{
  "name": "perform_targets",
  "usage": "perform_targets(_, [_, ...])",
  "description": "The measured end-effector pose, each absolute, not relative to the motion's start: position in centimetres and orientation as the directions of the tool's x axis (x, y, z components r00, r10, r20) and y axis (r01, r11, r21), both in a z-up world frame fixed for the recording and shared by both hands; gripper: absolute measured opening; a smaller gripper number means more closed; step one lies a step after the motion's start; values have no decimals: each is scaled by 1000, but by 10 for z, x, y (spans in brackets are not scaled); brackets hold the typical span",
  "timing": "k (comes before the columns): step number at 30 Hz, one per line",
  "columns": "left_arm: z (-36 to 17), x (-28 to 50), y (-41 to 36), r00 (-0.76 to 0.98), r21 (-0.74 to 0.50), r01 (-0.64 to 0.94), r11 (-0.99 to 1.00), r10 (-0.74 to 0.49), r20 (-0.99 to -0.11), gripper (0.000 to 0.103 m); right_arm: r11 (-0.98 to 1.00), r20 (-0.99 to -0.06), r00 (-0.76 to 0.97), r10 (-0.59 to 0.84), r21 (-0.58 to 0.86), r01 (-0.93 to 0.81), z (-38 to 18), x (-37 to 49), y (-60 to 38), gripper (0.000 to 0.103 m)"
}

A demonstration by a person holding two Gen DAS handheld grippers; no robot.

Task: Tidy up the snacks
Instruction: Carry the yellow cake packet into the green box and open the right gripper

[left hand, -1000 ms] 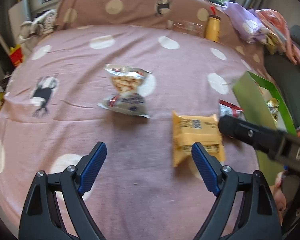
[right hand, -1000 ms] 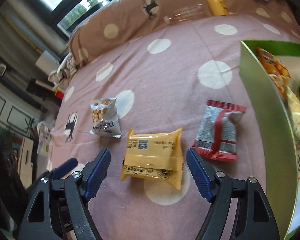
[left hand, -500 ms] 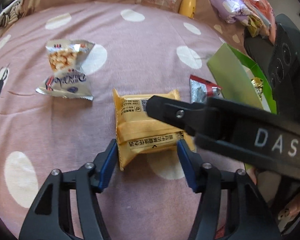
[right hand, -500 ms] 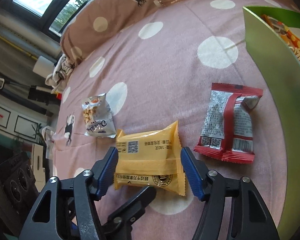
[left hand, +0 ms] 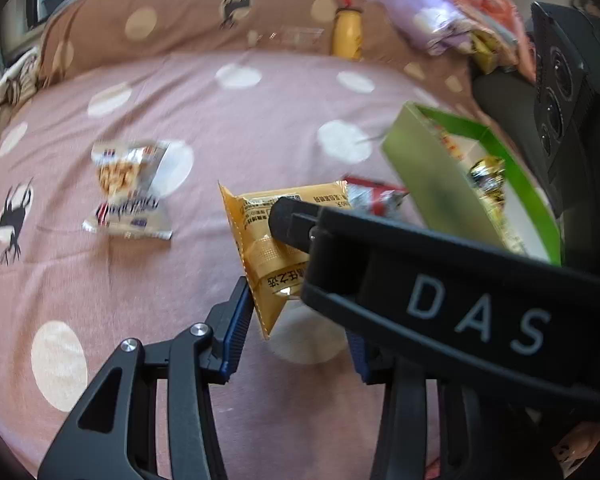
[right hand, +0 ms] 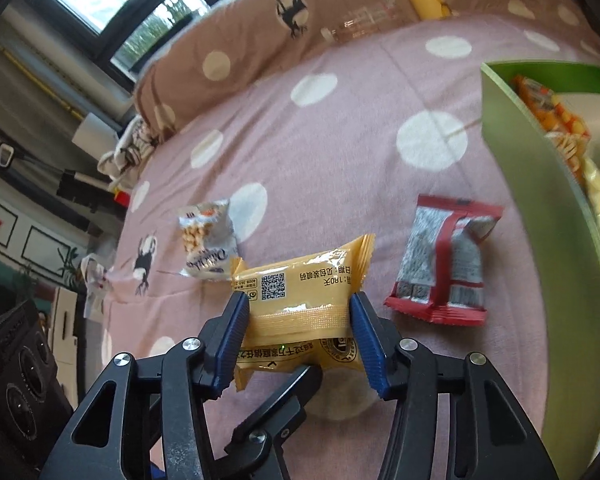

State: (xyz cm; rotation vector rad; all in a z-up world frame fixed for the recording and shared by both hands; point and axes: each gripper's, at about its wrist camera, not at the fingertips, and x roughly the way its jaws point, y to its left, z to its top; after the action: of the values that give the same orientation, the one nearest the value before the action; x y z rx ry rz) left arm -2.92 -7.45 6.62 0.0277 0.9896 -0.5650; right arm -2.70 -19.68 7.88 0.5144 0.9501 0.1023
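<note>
Both grippers' jaws have just been closing on the yellow plastic snack packet: right gripper pinches its sides, left gripper its end, at six o'clock on the pink polka-dot bed.

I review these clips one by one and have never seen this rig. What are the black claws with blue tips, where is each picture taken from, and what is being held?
There is no robot: a person holds a two-finger gripper in each hand, each with a fisheye camera looking along its fingers. One picture is the left gripper's view, the other the right gripper's. Each also sees the other gripper's black finger crossing in.

Both sets of jaws have just been closing on the same yellow snack packet. The right pads press its sides; the left one holds its end, partly hidden.

On the pink dotted bedspread lie a white peanut packet and a red-and-silver packet. A green box already contains snacks.
</note>
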Motion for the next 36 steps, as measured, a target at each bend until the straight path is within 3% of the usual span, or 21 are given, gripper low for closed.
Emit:
perform_targets(11, [111, -47, -109, 477, -246, 563, 789, -553, -683, 42, 865, -639, 739, 212, 475, 162, 130, -66, -236, 55])
perform_targets(19, [123, -53, -162, 433, -213, 685, 697, -624, -651, 43, 824, -596, 796, 106, 501, 265, 141, -93, -286, 55])
perform_targets(36, [100, -48, -251, 172, -329, 797, 506, -713, -680, 42, 652, -669, 734, -120, 505, 566, 115, -124, -360, 55])
